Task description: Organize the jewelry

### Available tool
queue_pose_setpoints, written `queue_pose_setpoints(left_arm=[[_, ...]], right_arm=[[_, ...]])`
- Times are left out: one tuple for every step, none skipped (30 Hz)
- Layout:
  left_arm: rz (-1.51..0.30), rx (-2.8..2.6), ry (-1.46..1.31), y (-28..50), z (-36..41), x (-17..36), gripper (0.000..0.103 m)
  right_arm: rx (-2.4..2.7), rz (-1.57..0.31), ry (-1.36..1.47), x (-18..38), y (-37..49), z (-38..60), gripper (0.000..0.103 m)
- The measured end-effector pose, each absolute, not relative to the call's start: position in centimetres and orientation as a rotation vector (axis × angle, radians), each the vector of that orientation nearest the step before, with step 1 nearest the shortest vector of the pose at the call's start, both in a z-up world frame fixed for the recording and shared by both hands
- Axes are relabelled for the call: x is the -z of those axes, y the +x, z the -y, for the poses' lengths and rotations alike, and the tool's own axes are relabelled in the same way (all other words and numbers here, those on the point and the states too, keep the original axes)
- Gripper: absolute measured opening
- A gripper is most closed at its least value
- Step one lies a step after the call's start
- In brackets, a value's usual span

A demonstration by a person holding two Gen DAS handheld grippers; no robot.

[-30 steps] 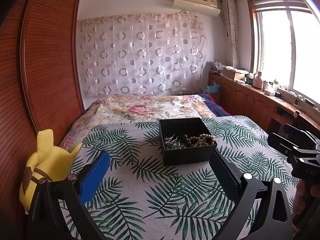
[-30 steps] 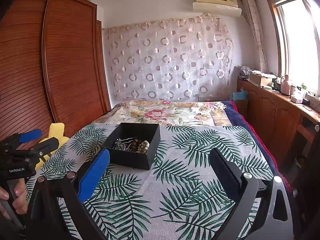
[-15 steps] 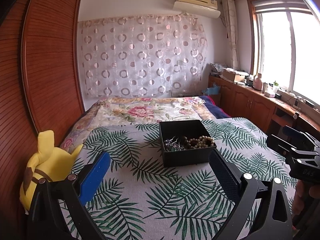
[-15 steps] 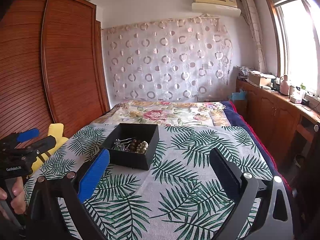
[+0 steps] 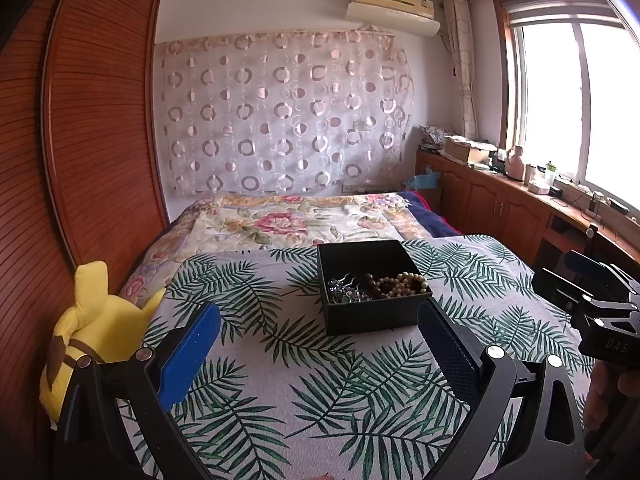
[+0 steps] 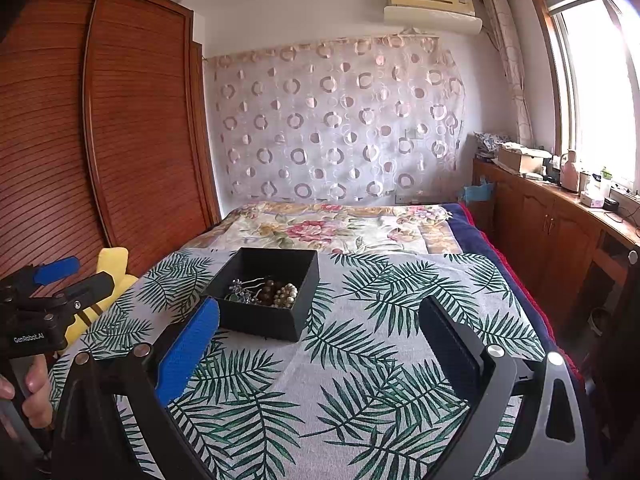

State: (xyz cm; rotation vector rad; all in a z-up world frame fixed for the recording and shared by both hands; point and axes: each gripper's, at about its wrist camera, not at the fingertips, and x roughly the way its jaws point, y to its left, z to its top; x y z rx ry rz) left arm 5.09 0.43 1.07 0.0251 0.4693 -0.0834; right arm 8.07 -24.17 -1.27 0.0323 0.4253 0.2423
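**Jewelry heaped in the black box, both grippers held back with fingers spread**

The black box (image 5: pixel 370 286) sits on the palm-leaf cloth (image 5: pixel 280 380) over the bed, a little right of centre in the left wrist view. All the jewelry in view lies inside it, bunched in the near half: a string of pale beads (image 5: pixel 406 282), a string of dark beads (image 5: pixel 374 284) touching it, and a silvery hairpin (image 5: pixel 342 290) to their left. None shows on the cloth.

The left gripper (image 5: pixel 320 334) and the right gripper (image 6: pixel 320 326) are both released, fingers wide apart and holding nothing, hovering short of the box.

This fits either jewelry already gathered in, or a heap waiting to be sorted; the pictures do not settle which. Any reach into the box would go best from above, clear of the near wall, with the fingers closing on one strand only, since the pieces touch and would likely drag each other. The box looks light, so steadying it with the other gripper would probably help.

The box's near wall hides the floor beneath the heap. Whether the strands are tangled, and the hairpin's exact form, cannot be made out. The yellow plush toy (image 5: pixel 90 328) at the left edge is partly cut off.
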Motion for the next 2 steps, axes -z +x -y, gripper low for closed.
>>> queue_pose_setpoints(left_arm=[[-0.469, 0.083, 0.027, 5.1, -0.4, -1.13, 0.095], [-0.468, 0.083, 0.027, 5.01, -0.4, -1.1, 0.095]], right_arm=[[-0.243, -0.425, 0.031, 1.25, 8.0, 24.16, 0.101], [-0.243, -0.425, 0.031, 1.25, 8.0, 24.16, 0.101]])
